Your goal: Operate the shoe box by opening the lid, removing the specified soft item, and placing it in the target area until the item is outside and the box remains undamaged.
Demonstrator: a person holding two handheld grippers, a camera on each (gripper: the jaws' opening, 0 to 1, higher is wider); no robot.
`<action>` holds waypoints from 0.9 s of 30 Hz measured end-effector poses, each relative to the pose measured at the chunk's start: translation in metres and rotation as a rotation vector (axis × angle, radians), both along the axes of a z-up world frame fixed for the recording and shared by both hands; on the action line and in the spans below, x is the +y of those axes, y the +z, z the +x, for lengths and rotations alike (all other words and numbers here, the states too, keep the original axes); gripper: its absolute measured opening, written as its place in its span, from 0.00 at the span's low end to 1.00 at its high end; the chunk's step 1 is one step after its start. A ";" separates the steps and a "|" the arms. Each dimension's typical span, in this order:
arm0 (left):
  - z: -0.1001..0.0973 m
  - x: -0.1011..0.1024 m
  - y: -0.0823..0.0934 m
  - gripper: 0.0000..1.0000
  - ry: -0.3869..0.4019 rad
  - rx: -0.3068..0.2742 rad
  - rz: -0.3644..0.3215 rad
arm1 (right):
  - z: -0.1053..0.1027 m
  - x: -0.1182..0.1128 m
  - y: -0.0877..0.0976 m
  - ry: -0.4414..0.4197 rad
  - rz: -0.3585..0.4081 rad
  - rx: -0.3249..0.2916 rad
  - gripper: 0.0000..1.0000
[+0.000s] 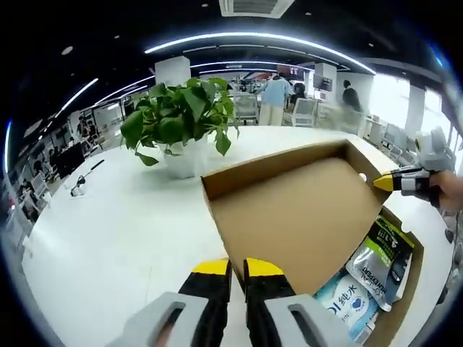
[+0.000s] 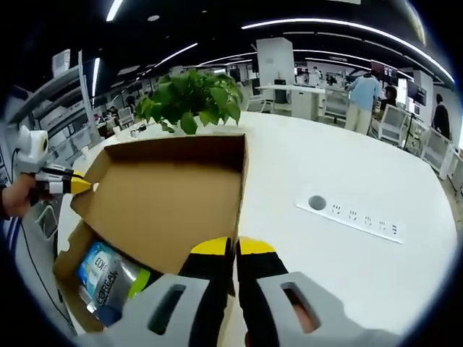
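Both yellow-tipped grippers, left [image 1: 237, 269] and right [image 2: 235, 248], pinch my brown cardboard shoe-box lid [image 1: 296, 217] raised; below it lie soft pouches [image 1: 352, 303], one seemingly reading "纯水", another "COREAN".

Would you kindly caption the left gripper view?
Yellow-tipped left gripper pinches the raised brown cardboard lid; soft packets lie inside.

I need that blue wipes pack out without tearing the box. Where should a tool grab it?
Grip the blue wipes pack by its exposed end, coming down from the box's open top. It lies flat under the raised lid, beside the green pouch.
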State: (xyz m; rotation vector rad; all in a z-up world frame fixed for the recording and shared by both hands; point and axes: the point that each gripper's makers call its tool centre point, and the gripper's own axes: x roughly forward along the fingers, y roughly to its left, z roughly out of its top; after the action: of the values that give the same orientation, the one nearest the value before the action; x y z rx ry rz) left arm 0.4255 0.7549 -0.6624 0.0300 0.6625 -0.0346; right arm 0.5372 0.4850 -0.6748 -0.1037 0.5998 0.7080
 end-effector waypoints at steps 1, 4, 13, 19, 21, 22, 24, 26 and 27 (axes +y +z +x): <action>0.000 0.001 -0.003 0.06 0.002 0.007 0.000 | -0.001 0.001 -0.002 0.001 -0.001 0.006 0.02; -0.002 0.002 -0.011 0.07 0.009 0.031 -0.006 | -0.005 0.005 -0.006 -0.002 -0.012 0.016 0.02; -0.002 0.003 -0.026 0.09 0.019 0.080 -0.032 | -0.008 0.007 -0.014 -0.008 -0.025 0.041 0.03; -0.001 0.005 -0.032 0.09 0.049 0.098 -0.079 | -0.009 0.008 -0.020 -0.017 -0.030 0.059 0.03; -0.001 0.005 -0.033 0.09 0.060 0.101 -0.097 | -0.008 0.008 -0.021 -0.023 -0.030 0.064 0.04; -0.001 0.005 -0.033 0.09 0.063 0.103 -0.104 | -0.008 0.008 -0.021 -0.026 -0.029 0.067 0.04; -0.001 0.005 -0.033 0.09 0.070 0.103 -0.117 | -0.008 0.007 -0.022 -0.030 -0.027 0.071 0.04; -0.001 0.006 -0.034 0.09 0.079 0.101 -0.130 | -0.009 0.007 -0.023 -0.030 -0.026 0.077 0.04; 0.000 0.006 -0.035 0.09 0.084 0.094 -0.145 | -0.009 0.007 -0.025 -0.030 -0.027 0.085 0.04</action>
State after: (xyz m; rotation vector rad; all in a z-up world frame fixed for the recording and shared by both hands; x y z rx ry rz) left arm 0.4255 0.7611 -0.6977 -0.1398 0.7537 -0.0035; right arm 0.5285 0.4921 -0.6993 -0.0895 0.6909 0.6776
